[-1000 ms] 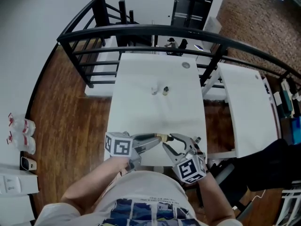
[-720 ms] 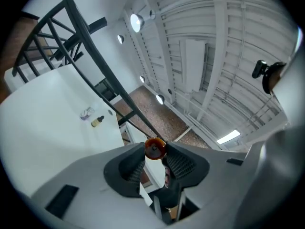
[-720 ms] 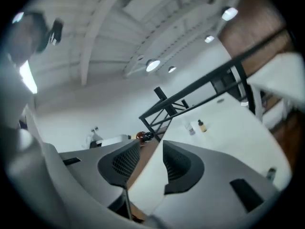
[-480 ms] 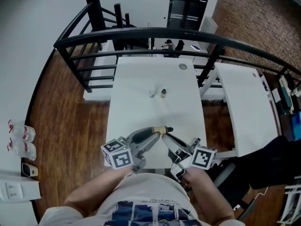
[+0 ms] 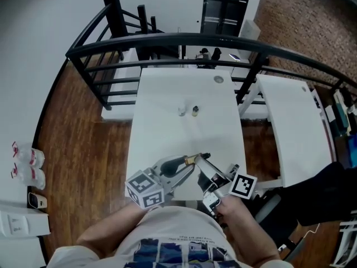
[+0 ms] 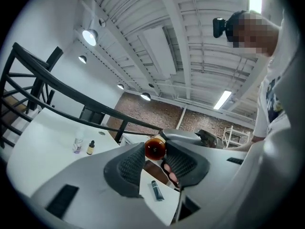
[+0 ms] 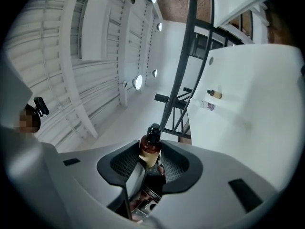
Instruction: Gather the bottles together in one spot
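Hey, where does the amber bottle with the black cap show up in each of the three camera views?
Head view: the amber bottle is low centre, lying level, cap to the right.
Left gripper view: centre, with its round base facing the camera.
Right gripper view: low centre, cap pointing away.
Shared landmark: the small dropper bottle far out on the white table.

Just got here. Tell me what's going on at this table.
A person holds a two-jaw gripper in each hand over the near edge of the white table. The left gripper and the right gripper are both closed on one small amber bottle with a black cap. The right gripper's jaws have just been opening slightly, with the bottle between its pads. Two more small bottles stand together mid-table, so the gathering isn't done.
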`<state>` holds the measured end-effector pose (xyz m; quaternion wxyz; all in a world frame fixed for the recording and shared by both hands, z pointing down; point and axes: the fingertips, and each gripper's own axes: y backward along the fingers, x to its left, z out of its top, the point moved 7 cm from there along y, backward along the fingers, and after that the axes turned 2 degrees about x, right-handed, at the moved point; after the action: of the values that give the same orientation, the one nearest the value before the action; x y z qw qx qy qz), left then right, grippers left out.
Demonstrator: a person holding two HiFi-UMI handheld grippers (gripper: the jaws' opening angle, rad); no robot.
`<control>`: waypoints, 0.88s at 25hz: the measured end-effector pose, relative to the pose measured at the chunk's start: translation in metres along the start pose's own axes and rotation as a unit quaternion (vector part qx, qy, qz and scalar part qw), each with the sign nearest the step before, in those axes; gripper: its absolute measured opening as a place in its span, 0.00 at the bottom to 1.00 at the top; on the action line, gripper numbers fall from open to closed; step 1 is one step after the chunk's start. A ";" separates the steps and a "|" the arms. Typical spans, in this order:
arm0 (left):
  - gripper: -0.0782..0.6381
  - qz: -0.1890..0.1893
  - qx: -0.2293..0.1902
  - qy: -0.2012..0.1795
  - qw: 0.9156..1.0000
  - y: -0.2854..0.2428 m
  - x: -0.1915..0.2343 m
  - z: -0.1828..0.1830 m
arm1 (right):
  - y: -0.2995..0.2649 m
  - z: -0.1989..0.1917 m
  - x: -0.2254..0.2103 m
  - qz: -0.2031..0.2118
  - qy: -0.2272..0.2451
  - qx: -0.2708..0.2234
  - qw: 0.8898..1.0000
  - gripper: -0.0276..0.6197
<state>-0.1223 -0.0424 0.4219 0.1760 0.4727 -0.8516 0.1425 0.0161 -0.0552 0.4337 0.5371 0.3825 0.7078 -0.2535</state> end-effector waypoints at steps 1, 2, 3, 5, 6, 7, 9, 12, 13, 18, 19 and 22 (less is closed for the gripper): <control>0.30 -0.002 0.008 -0.007 1.000 -0.001 0.000 -0.001 | 0.001 0.002 0.002 -0.006 0.025 0.007 1.000 0.28; 0.31 -0.005 0.020 -0.013 1.000 -0.003 0.000 -0.002 | 0.003 0.004 0.003 -0.014 0.056 0.017 0.998 0.28; 0.31 -0.008 0.035 -0.019 0.999 -0.004 0.001 -0.003 | 0.004 0.007 0.006 -0.024 0.093 0.026 0.995 0.27; 0.32 -0.010 0.068 -0.033 0.997 -0.004 0.004 -0.003 | 0.007 0.014 0.011 -0.048 0.179 0.041 0.982 0.27; 0.32 -0.009 0.083 -0.039 0.996 -0.001 0.008 -0.002 | 0.009 0.017 0.014 -0.064 0.230 0.050 0.970 0.27; 0.32 -0.004 0.095 -0.044 0.994 0.002 0.012 0.002 | 0.009 0.018 0.017 -0.082 0.288 0.065 0.952 0.27; 0.32 0.013 0.118 -0.059 0.991 0.008 0.018 0.016 | 0.008 0.016 0.018 -0.127 0.405 0.109 0.899 0.27; 0.32 0.012 0.164 -0.110 0.980 -0.005 0.007 0.041 | 0.001 0.010 0.014 -0.178 0.513 0.167 0.823 0.27; 0.32 0.011 0.182 -0.133 0.974 -0.013 0.000 0.046 | -0.001 0.007 0.013 -0.186 0.532 0.179 0.806 0.27; 0.33 0.013 0.249 -0.195 0.948 -0.044 -0.018 0.038 | -0.013 -0.009 0.012 -0.206 0.590 0.212 0.752 0.27; 0.31 0.018 0.260 -0.198 0.945 -0.046 -0.018 0.035 | -0.015 -0.010 0.012 -0.208 0.597 0.215 0.744 0.27; 0.22 0.037 0.280 -0.212 0.935 -0.054 -0.017 0.026 | -0.014 -0.007 0.006 -0.216 0.611 0.223 0.728 0.27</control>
<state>-0.0716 -0.0680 0.3948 -0.1541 0.4902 -0.8115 0.2781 -0.0002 -0.0560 0.4291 -0.1811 0.4003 0.8696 -0.2252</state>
